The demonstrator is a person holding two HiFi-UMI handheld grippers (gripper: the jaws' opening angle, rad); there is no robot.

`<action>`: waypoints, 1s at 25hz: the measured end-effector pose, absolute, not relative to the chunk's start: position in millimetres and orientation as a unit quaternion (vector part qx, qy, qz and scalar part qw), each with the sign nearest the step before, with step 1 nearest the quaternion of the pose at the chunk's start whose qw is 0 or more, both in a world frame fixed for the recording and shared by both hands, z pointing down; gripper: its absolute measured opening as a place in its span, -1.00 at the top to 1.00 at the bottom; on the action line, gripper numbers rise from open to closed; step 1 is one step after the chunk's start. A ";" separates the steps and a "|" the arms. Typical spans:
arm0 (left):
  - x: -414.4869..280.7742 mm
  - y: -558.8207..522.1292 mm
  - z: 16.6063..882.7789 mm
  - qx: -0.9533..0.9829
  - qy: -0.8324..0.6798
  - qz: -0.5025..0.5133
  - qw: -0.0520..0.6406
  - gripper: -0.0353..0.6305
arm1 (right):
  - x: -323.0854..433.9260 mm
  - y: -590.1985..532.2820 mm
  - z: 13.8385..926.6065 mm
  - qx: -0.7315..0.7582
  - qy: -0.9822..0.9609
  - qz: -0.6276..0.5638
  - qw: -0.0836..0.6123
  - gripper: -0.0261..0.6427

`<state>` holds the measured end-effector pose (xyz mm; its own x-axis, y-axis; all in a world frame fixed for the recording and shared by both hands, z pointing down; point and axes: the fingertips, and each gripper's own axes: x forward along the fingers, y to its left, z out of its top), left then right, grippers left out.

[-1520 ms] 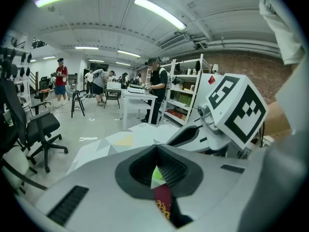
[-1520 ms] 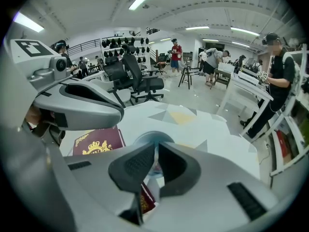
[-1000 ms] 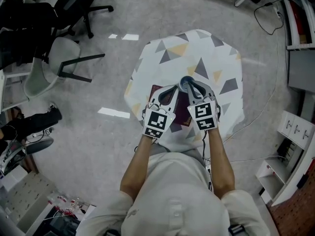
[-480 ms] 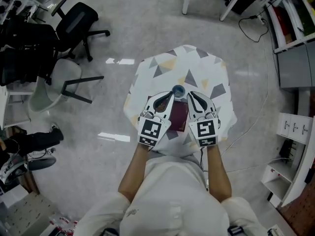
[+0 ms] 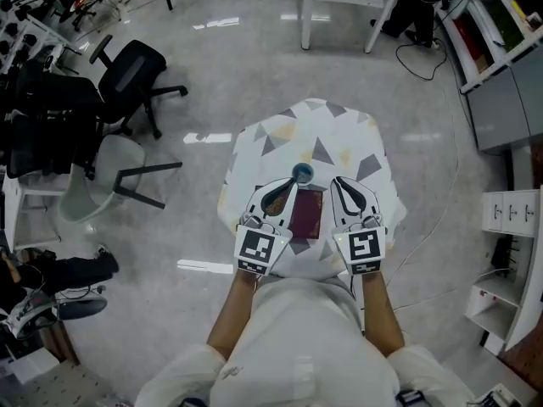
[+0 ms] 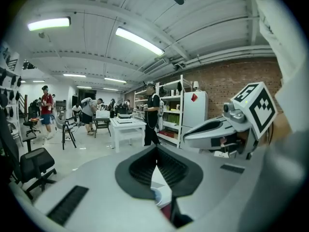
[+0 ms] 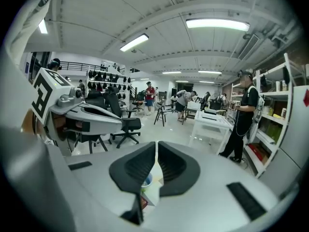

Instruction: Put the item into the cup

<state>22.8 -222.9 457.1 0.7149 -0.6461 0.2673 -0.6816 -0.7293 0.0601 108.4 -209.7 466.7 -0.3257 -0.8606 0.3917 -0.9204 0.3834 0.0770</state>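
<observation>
Both grippers hung low over the near edge of the worktop (image 5: 339,134), the one draped in a cloth with a triangle print, and neither carried a thing. The left gripper (image 5: 287,186) had its jaws pressed together, the dark pads meeting at the tips in the left gripper view (image 6: 155,149), nothing caught between them. The right gripper (image 5: 338,183) matched it: in its own view (image 7: 157,146) the jaws were drawn in to the thinnest slit, empty as well.

And the item (image 5: 307,214)? A dark red, flat, booklet-like thing, it lay on the cloth in the lane between the two sets of jaws, touched by neither. The cup (image 5: 302,173), small with a bluish rim, stood just ahead of the jaw tips, beyond the far edge of the item and close to it, upright and apart from both grippers.

Through the left jaws, a sliver of the cup's rim (image 6: 157,195) showed below the closed tips, a patch of red (image 6: 165,212) nearer in. Through the right jaws the cup (image 7: 147,180) sat down and to the left, the item (image 7: 143,202) nearer than that. Each gripper showed in the other's view, beside it.
</observation>
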 end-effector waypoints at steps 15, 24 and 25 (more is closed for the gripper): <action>22.3 -220.0 452.8 0.927 -0.349 0.117 0.066 0.86 | 103.4 -202.2 459.4 0.552 -0.811 0.074 0.182 0.86; 20.6 -224.0 453.2 0.928 -0.348 0.116 0.065 0.86 | 98.6 -205.7 459.2 0.551 -0.812 0.071 0.182 0.86; 20.3 -225.1 453.5 0.928 -0.348 0.116 0.065 0.86 | 98.2 -206.7 459.5 0.551 -0.812 0.071 0.182 0.86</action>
